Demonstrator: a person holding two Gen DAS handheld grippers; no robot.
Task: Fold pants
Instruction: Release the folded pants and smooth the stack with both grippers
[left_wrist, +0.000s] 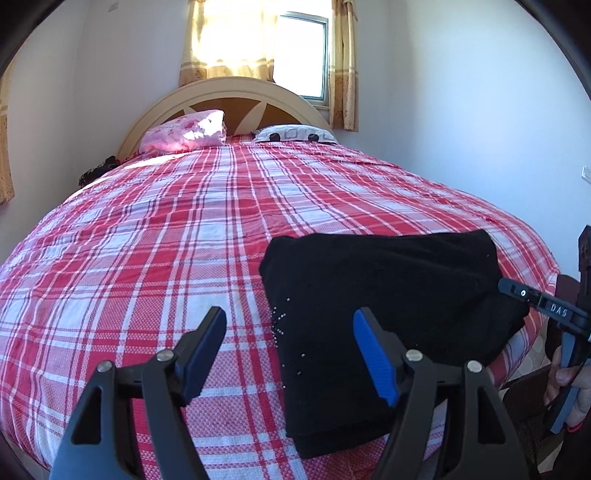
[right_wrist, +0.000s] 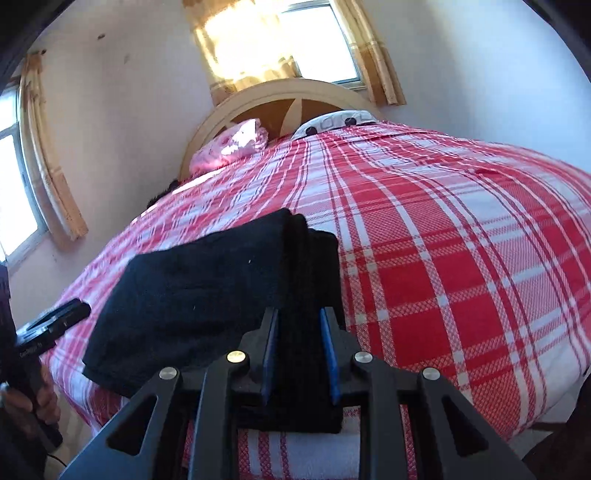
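Black pants (left_wrist: 388, 314): folded into a thick, several-layer rectangle, lying flat on the near right part of the red plaid bedspread (left_wrist: 184, 240), close to the near edge of the bed. Small shiny studs (left_wrist: 280, 317) along the left side.

Handling, as judged: soft, limp knit, light, not fragile, not slippery against the woven spread; layers liable to slide or fan apart if lifted by one corner. Best taken at the stacked edges, all layers at once, or pressed flat from above.

Left gripper (left_wrist: 290, 341): jaws spread wide, nothing between the pads; right blue pad over the near left portion of the pants, left pad over bare bedspread.

Right gripper (right_wrist: 298, 345): jaws narrow, straddling the stacked right edge of the pants; fabric lies between the blue pads, apparently pinched, though contact not fully certain.

Far end: pink pillow (left_wrist: 188, 131) and patterned pillow (left_wrist: 295, 133) against the headboard (left_wrist: 236, 92), well apart from the pants.
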